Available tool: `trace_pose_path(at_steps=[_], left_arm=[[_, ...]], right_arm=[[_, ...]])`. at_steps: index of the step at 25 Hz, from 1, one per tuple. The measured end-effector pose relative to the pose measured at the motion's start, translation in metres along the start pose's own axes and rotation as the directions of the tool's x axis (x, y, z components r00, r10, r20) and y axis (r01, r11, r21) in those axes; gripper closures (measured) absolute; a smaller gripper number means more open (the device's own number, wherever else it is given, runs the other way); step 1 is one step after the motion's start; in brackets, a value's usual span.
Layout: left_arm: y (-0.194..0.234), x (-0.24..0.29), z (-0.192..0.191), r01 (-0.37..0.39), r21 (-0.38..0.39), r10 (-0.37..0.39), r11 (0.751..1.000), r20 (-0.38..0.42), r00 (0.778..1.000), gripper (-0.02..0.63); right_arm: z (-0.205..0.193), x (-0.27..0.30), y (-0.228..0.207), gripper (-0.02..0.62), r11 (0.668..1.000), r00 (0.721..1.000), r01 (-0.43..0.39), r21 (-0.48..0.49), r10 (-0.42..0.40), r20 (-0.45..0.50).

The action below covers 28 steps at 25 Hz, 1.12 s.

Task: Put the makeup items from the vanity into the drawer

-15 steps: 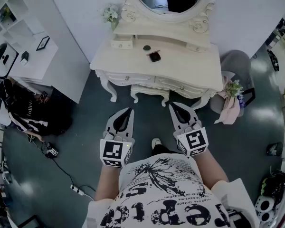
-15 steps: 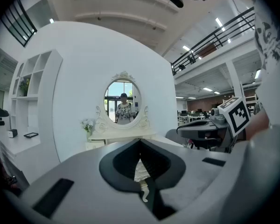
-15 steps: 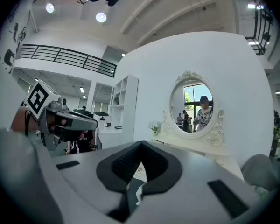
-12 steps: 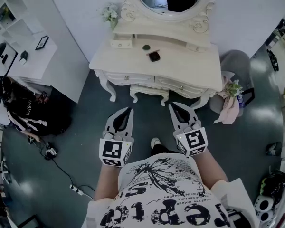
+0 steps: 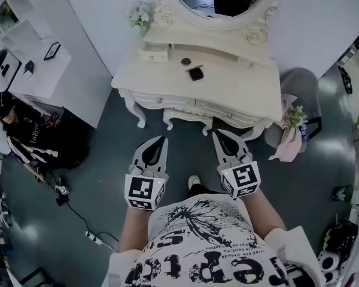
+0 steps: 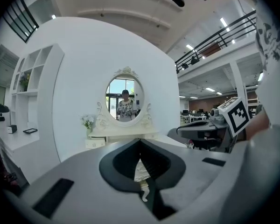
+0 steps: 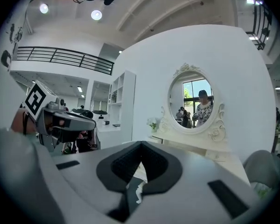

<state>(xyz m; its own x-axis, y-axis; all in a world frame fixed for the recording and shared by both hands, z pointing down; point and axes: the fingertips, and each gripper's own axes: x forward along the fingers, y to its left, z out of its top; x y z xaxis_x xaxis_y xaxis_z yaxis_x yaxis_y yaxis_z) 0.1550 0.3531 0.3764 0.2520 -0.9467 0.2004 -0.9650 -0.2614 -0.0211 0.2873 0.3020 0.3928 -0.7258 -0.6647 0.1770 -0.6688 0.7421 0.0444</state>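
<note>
The left gripper [image 5: 161,141] and the right gripper [image 5: 220,136] both have their jaws closed together on nothing, near the person's body. The black compact [image 5: 195,73] and a small round item [image 5: 185,60] lie on the far worktop [image 5: 239,88], well apart from both grippers. It seems best to step closer and pull open a front drawer [image 5: 160,100] before picking anything up.

- The head view looked steeply down from above the person [image 5: 197,244], past the left gripper [image 5: 161,139] and right gripper [image 5: 217,134], to the vanity [image 5: 227,91] a little way ahead.
- The left gripper view looked almost level along its own jaws at the vanity and mirror [image 6: 125,97], with the right gripper at its right edge.
- The right gripper view faced the same way, with the left gripper at its left.
- All three views shared the vanity and mirror.
</note>
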Motion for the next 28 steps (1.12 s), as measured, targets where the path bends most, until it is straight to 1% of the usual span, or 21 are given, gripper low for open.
trace_pose_path(at_steps=[4,9,13,19,25,28], left_arm=[[0.007,0.021,0.0,-0.012,-0.003,0.012,1.0,-0.01,1.0,0.586],[0.02,0.054,0.004,-0.04,0.004,0.04,0.999,-0.008,0.999,0.586],[0.037,0.081,0.006,-0.06,-0.007,0.06,0.998,-0.016,0.998,0.586],[0.076,0.12,0.001,-0.061,-0.027,0.06,0.998,-0.032,0.998,0.586],[0.14,0.171,-0.003,-0.014,-0.028,0.013,1.0,-0.042,0.999,0.586],[0.18,0.201,0.001,0.05,-0.022,-0.051,0.999,-0.055,0.997,0.586]], right_arm=[[-0.004,0.018,-0.016,0.578,1.0,1.0,-0.003,0.001,0.003,-0.009],[-0.006,0.049,-0.046,0.578,0.999,0.999,-0.03,0.016,0.03,-0.011],[-0.006,0.078,-0.065,0.578,0.999,0.998,-0.053,0.009,0.054,-0.036],[-0.013,0.128,-0.085,0.578,0.999,0.996,-0.046,0.016,0.047,-0.077],[-0.012,0.199,-0.099,0.578,1.0,0.995,0.003,0.027,-0.001,-0.1],[-0.008,0.24,-0.105,0.578,0.997,0.991,0.065,0.044,-0.059,-0.119]])
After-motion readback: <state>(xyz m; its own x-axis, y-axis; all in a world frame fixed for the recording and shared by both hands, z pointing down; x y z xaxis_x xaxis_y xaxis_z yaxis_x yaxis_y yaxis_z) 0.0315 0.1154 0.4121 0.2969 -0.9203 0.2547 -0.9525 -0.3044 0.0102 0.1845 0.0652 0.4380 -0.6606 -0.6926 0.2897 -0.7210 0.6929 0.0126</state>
